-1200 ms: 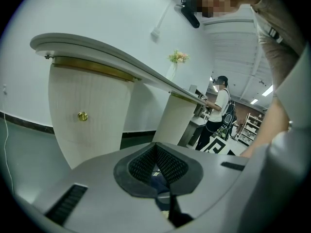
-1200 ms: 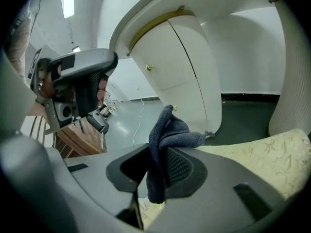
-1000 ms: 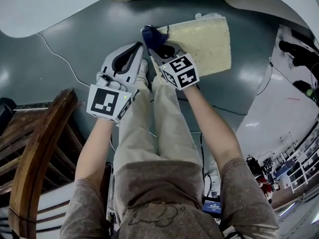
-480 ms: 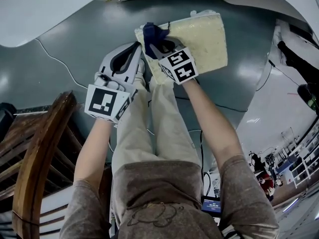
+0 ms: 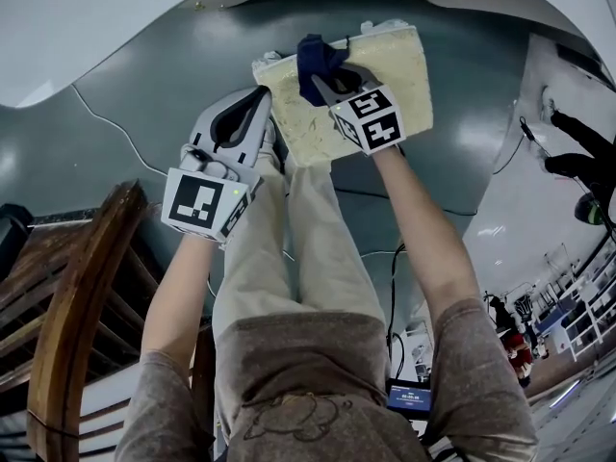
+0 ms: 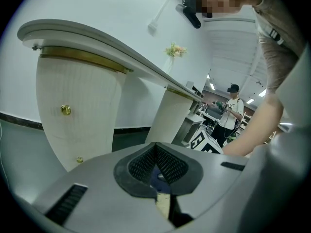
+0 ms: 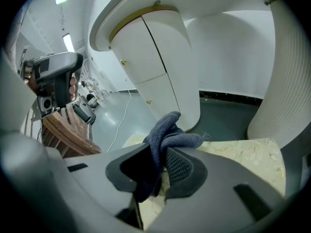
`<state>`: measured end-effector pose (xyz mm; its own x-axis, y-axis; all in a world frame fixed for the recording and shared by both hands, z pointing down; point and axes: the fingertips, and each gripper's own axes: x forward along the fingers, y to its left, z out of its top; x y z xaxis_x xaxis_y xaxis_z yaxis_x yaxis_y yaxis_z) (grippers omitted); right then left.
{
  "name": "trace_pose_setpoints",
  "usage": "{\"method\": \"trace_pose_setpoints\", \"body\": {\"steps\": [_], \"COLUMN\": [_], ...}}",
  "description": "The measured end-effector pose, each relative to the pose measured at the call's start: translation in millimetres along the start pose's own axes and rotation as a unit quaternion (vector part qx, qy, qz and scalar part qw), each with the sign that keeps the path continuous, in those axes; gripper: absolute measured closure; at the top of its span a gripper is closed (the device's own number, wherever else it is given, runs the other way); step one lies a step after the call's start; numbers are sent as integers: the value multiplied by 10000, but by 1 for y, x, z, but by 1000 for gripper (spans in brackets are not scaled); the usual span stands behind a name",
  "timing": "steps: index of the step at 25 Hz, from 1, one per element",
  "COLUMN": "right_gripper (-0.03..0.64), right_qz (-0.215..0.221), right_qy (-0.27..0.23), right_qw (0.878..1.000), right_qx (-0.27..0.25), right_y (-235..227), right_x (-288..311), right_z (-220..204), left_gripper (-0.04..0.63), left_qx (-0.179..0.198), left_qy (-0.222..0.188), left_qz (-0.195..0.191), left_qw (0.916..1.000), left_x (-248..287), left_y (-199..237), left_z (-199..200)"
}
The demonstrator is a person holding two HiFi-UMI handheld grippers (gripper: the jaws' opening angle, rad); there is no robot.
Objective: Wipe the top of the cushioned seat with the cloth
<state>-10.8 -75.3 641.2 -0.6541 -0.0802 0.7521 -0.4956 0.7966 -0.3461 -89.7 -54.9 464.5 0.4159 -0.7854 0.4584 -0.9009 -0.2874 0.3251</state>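
The cushioned seat (image 5: 385, 75) is a cream, faintly patterned square pad low in front of my knees; its top also shows in the right gripper view (image 7: 243, 154). My right gripper (image 5: 322, 73) hovers over the pad's left half, shut on a dark blue cloth (image 5: 316, 54) that bunches out past its fingertips. In the right gripper view, the cloth (image 7: 170, 130) is pinched between the jaws of the right gripper (image 7: 163, 166). My left gripper (image 5: 265, 99) hangs just left of the pad's near-left corner, off it. In its own view the left gripper (image 6: 156, 161) has its pads pressed together, holding nothing.
White curved cabinets (image 5: 106, 8) with brass knobs (image 6: 65, 110) ring the grey floor (image 5: 154, 94). A wooden chair (image 5: 77, 287) stands at my left. A thin cable (image 5: 114, 115) runs across the floor. A person (image 6: 232, 111) stands far back in the room.
My right gripper has carried the cloth from the pad's near-left corner further onto its top, to the right and away from me. The left gripper has barely moved.
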Motion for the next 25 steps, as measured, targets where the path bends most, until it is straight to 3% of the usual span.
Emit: {"method": "trace_pose_setpoints", "body": {"steps": [18, 25], "right_gripper": [522, 522], "right_qz": [-928, -1228], "right_qy": [-86, -81], "right_qw": [9955, 9923], "right_qx": [162, 167], "right_y": [-127, -154], "right_x": [-66, -86], "right_z": [-12, -15], "left_gripper": [578, 578], "left_qx": [53, 80], "left_qy": [108, 110], "left_qz": [-212, -249], "left_qw": [9997, 9996], "left_x": [15, 12], "left_y": [-20, -25], "left_z": [2, 3]}}
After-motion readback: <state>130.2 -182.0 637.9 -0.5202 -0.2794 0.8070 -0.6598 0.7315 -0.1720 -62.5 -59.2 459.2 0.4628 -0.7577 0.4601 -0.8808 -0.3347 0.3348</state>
